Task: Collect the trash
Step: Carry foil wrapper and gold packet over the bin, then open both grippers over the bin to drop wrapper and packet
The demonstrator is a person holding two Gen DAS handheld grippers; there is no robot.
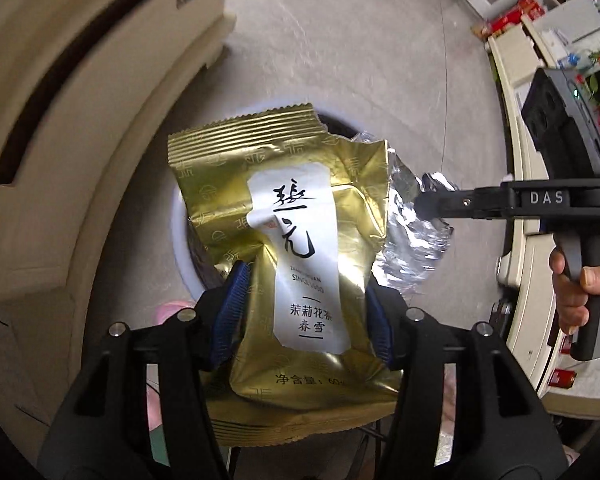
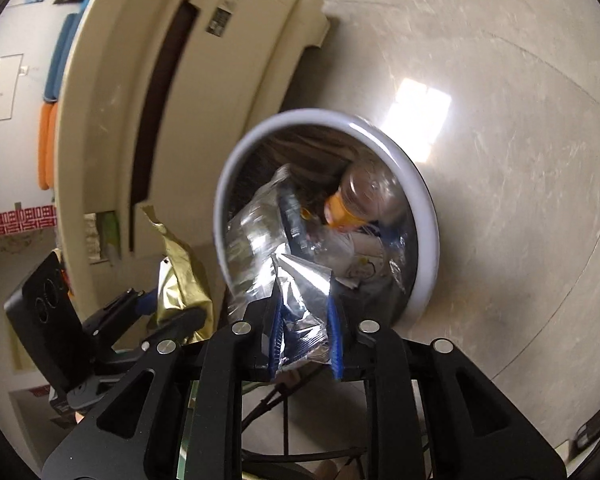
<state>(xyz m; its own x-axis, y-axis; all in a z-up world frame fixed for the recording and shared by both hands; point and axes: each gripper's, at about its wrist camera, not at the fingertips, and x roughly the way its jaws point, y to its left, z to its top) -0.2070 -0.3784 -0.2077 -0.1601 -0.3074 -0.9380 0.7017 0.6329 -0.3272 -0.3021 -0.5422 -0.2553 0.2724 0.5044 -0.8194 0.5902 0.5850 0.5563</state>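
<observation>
Left wrist view shows the left gripper [image 1: 304, 312] clamping a gold tea packet [image 1: 288, 248] by its lower half, blue pads [image 1: 230, 308] pressing in on either side so the torn upper end stands free ahead of the fingers. Behind the packet, the pale rim of a round trash bin [image 1: 179, 240] peeks out on the floor [image 1: 340, 60], so the packet seems to be held directly above the opening, presumably so it drops straight in when let go. To the right, the right gripper [image 1: 424, 200] reaches in sideways with a crumpled silver foil wrapper [image 1: 412, 240] pinched at its tip, the wrapper lying just beside the gold packet's torn edge; a person's hand [image 1: 580, 292] wraps around the handle. From the right wrist view, the same foil wrapper [image 2: 304, 304] sits squeezed between narrowly set blue pads [image 2: 335, 344], pointing down at the bin [image 2: 424, 208], which already holds a plastic bottle with an orange label [image 2: 360, 196] and other clear and silvery litter. The left gripper [image 2: 168, 304] with the gold packet [image 2: 180, 276] appears at the left, beside the bin's rim and next to a cream cabinet [image 2: 228, 80]. Both pieces look ready for release; the foil, being light and crinkly, may cling to the pads or flutter wide of the rim.
</observation>
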